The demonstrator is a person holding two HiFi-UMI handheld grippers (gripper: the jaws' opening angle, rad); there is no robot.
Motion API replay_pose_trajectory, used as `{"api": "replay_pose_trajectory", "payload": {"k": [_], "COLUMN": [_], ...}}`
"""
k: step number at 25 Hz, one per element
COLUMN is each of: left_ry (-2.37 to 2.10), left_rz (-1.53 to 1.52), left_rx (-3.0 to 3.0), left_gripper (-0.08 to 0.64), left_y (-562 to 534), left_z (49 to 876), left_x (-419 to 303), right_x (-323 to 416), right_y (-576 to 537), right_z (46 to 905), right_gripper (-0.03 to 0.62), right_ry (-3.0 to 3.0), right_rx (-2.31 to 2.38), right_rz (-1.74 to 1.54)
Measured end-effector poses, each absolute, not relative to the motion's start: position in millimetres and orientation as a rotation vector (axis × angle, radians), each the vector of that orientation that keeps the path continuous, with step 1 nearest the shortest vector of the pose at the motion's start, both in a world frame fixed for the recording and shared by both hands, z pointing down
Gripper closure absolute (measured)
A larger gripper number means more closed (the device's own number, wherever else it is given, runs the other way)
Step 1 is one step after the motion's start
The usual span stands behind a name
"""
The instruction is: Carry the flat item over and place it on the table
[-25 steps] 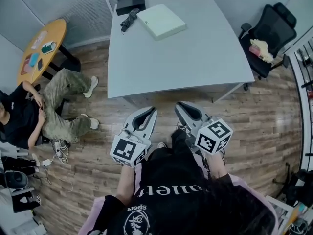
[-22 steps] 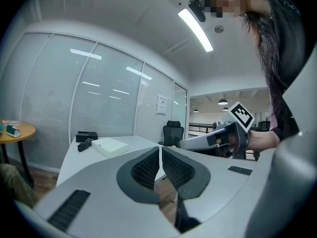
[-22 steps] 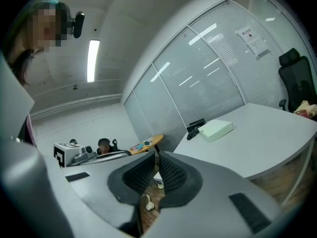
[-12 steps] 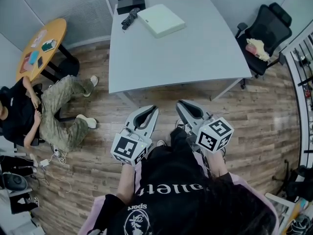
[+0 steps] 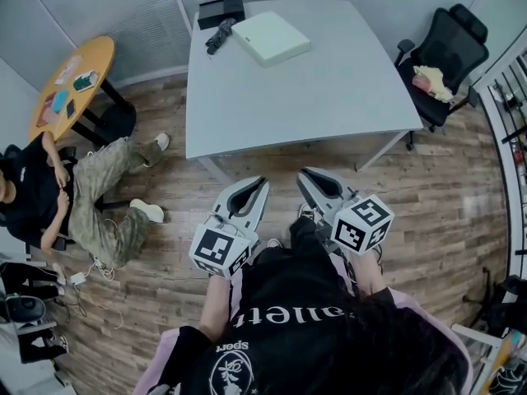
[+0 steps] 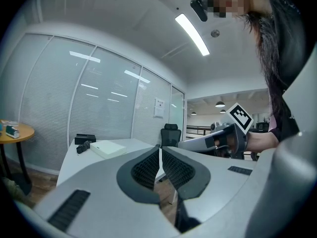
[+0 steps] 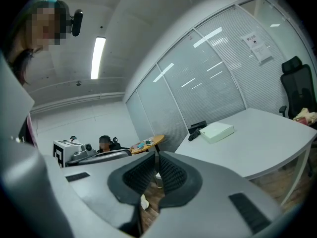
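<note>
The left tongs (image 5: pixel 257 181) and right tongs (image 5: pixel 306 174) are pinched shut on nothing, side by side short of the counter (image 5: pixel 329 97), whose far end holds the flat white item (image 5: pixel 271 37), lying skewed and seemingly nearer the left.

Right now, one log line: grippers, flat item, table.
left gripper: shut, empty | right gripper: shut, empty | flat white box: lying on grey table, far end | grippers short of table
</note>
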State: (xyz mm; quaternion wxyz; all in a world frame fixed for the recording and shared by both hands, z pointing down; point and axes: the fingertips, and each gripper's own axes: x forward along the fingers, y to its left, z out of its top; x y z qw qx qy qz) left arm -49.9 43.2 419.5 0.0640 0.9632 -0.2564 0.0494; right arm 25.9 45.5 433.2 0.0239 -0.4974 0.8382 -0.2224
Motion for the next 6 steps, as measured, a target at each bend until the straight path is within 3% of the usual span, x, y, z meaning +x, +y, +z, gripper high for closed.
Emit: {"api": "replay_pose_trajectory", "payload": {"k": [6], "left_ry": [-0.77], "left_rz": [0.141], "left_rx": [2.909], "left_gripper": [0.526], "left_y": [46.5], "left_z": [418.1], "left_x": [-49.1], "right_x": [24.5], "right_y": [49.0], "right_z": [431.6], "right_gripper": [0.555], "right_ry": [2.602], "right_rx": [-1.537], "right_rz": [-0.691]}}
